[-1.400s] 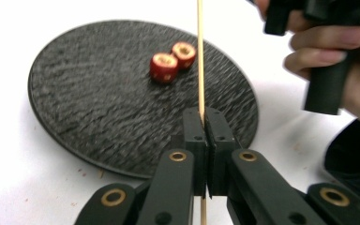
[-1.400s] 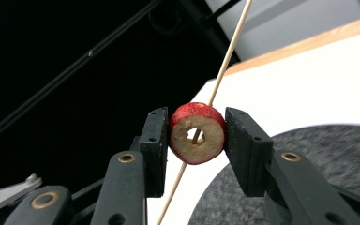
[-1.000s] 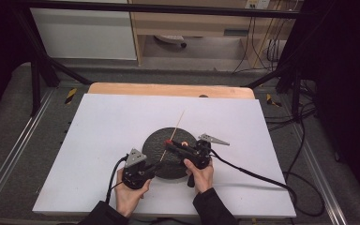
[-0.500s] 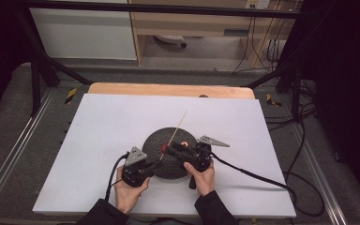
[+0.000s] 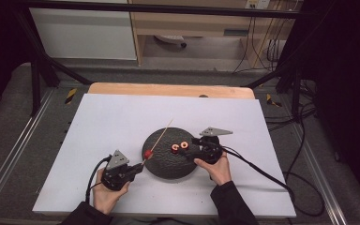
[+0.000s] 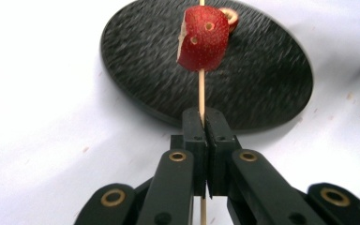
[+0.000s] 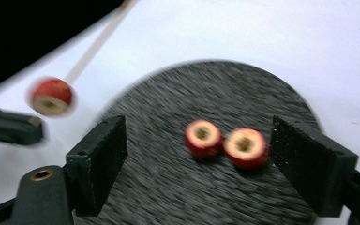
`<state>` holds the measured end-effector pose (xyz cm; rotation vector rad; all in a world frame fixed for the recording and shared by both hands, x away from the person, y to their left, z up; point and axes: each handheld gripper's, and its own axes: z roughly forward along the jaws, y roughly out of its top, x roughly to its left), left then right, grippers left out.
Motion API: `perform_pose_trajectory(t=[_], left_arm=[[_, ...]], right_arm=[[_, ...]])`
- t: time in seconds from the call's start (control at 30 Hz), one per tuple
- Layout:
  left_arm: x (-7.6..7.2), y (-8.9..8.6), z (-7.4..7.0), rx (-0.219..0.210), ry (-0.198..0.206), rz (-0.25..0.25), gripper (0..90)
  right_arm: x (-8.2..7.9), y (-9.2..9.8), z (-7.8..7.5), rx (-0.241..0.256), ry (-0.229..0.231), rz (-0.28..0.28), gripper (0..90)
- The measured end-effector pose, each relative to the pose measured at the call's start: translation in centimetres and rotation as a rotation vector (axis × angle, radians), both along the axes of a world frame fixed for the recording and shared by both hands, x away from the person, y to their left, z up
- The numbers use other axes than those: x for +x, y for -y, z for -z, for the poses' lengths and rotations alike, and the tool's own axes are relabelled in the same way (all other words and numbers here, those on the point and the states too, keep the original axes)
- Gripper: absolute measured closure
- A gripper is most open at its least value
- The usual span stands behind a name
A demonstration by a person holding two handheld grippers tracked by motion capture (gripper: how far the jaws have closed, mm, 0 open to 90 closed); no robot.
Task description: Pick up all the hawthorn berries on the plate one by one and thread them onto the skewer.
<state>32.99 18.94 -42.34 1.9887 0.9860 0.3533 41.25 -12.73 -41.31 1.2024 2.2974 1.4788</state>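
Note:
A thin wooden skewer (image 6: 201,96) is clamped in my shut left gripper (image 5: 137,168) and slants up over the black round plate (image 5: 166,161). One red strawberry piece (image 6: 201,40) is threaded on the skewer (image 5: 161,135) just beyond the jaws; that piece (image 5: 147,153) hangs at the plate's left edge. Two cut strawberry pieces (image 7: 203,138) (image 7: 245,147) lie side by side on the plate (image 7: 178,187), cut faces up. My right gripper (image 7: 198,161) stands open, its jaws wide on either side of those two pieces, close above the plate. The same two pieces (image 5: 179,147) sit just left of the right gripper (image 5: 190,149).
White paper (image 5: 98,126) covers the wooden table (image 5: 168,89). Cables trail from both grippers, the right one (image 5: 262,173) running off to the right. Dark floor and metal frame rails surround the table.
The left gripper has pulled back toward the near left with the skewer and its strawberry piece. The right gripper moved right and let go, and two pieces now lie on the plate.

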Motion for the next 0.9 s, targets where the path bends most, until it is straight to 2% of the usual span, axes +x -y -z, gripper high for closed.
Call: perform_pose_trajectory(t=[0.17, 0.23, 0.3, 0.4, 0.5, 0.63, 0.9], left_arm=[[-0.1, -1.2, 0.4, 0.009, -0.023, 0.009, 88.2], [-0.1, -1.5, 0.5, 0.027, -0.024, 0.014, 88.2], [-0.2, -1.7, 0.5, 0.032, -0.027, 0.017, 88.2], [-0.1, -2.1, 0.6, 0.027, -0.031, 0.01, 88.2], [-0.1, -2.4, 0.6, 0.029, -0.035, 0.007, 88.2], [0.0, -2.4, 0.8, 0.039, -0.039, 0.011, 88.2], [0.0, -2.3, 0.9, 0.046, -0.043, 0.018, 88.2]], right_arm=[[1.6, -0.3, -0.7, -0.183, -0.019, -0.039, 26.3], [2.4, -0.6, -0.9, -0.25, -0.021, -0.067, 28.6], [3.1, -1.0, -1.0, -0.322, -0.043, -0.087, 29.5], [4.1, -1.4, -1.1, -0.404, -0.069, -0.125, 32.0], [4.9, -1.9, -1.1, -0.45, -0.091, -0.159, 34.9], [5.4, -2.6, -0.9, -0.51, -0.094, -0.197, 37.0], [5.7, -3.4, -1.3, -0.536, -0.085, -0.234, 42.7]])
